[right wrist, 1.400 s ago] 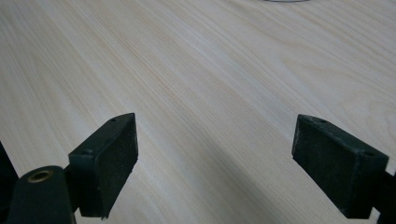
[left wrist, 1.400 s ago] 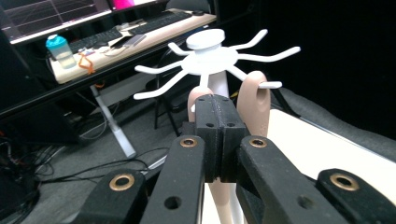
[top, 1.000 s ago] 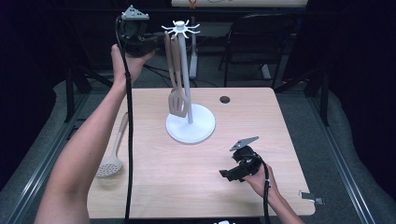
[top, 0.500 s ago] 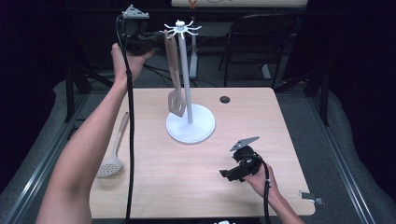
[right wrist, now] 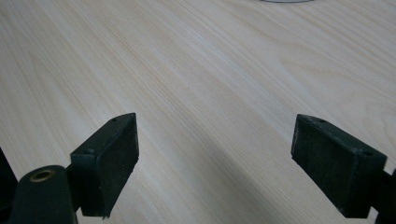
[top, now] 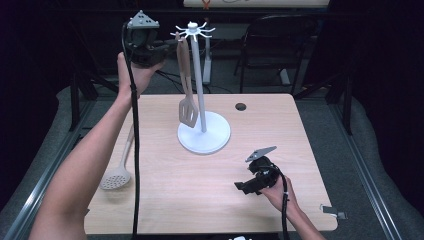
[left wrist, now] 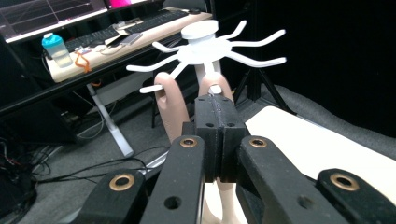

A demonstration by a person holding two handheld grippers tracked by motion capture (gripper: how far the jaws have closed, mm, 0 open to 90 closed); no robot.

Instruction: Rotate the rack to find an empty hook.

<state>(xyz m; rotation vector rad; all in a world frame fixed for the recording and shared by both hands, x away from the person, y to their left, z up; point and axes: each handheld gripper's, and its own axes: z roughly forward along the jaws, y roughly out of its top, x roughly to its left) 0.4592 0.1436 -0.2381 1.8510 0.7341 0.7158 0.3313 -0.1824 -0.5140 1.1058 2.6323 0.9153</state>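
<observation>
1. Counted: 2 black two-jaw grippers, 1 white utensil stand with radial hooks point(top: 199, 80), 1 beige slotted spatula point(top: 186, 85), 1 beige perforated skimmer point(top: 120, 167) on the light wooden table point(top: 165, 210).
2. Spatula hanging from a hook, long axis vertical, blade down beside the pole.
3. Left gripper point(top: 162, 50) raised by the hooks, jaws shut together; whether pinching the spatula's handle top, hard to tell.
4. Right gripper point(top: 242, 187) low over the table, jaws wide apart, empty.
</observation>
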